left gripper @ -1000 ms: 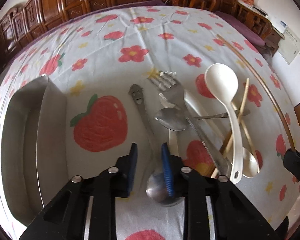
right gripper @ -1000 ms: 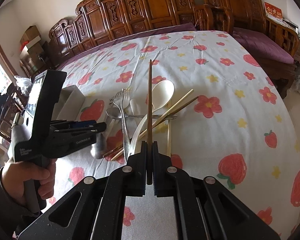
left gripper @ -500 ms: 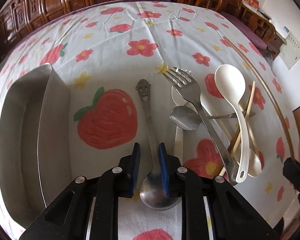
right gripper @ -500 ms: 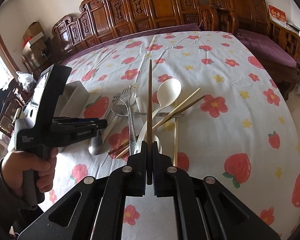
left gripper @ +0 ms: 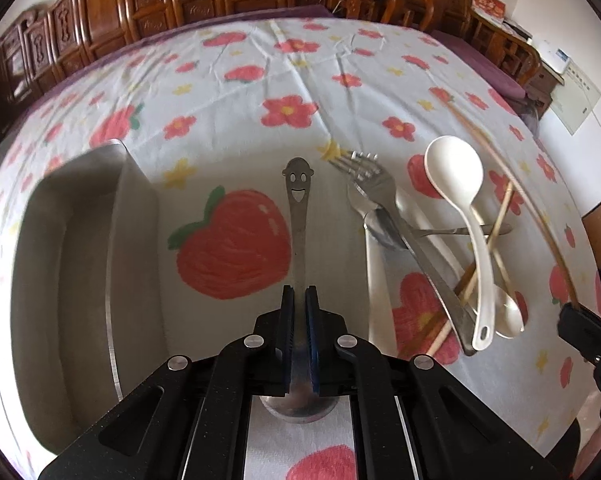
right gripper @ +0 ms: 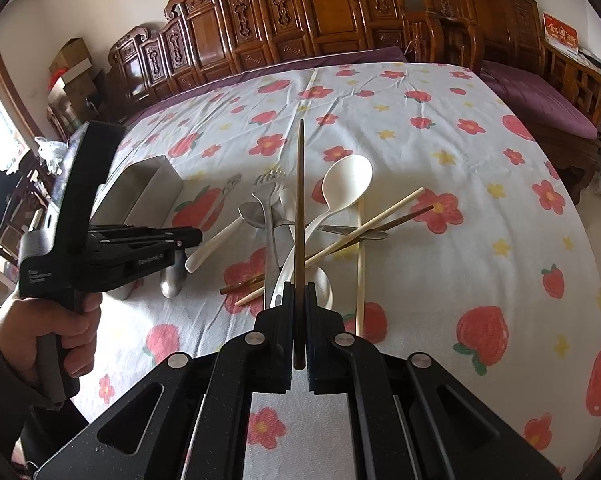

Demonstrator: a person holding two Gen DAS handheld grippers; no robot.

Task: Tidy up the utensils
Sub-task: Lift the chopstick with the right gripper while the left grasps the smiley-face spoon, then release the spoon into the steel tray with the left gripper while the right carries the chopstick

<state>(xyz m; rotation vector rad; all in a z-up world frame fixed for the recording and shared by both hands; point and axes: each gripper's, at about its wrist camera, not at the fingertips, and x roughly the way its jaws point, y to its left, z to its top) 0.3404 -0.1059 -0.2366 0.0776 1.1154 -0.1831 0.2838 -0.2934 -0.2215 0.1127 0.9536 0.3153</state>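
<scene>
Pinched tight, both pairs of fingers each hold one utensil: the left gripper (left gripper: pixel 300 294) has its blue pads pressed onto the handle of a metal spoon (left gripper: pixel 297 216) with a smiling face cut into its far end, and the right gripper (right gripper: pixel 299 292) clamps a dark brown chopstick (right gripper: pixel 300 216) that sticks straight out ahead of it.

Taking the metal tray (left gripper: pixel 80 248) as the landmark: it stands on the flowered tablecloth (left gripper: pixel 260 80), and the smiley spoon lies beside it across a printed strawberry, its bowl under the left gripper, seemingly still on the cloth, though the fingers hide the contact. Farther from the tray lies the heap of remaining utensils: a white ladle spoon (left gripper: pixel 458 196) on top, a steel fork (left gripper: pixel 384 204) on the heap's tray side, a small metal spoon (left gripper: pixel 384 230) under the fork, and pale chopsticks (left gripper: pixel 500 216) crossed beneath the ladle. The held chopstick hangs above this heap. A person's hand (right gripper: pixel 60 320) grips the left gripper's handle.
</scene>
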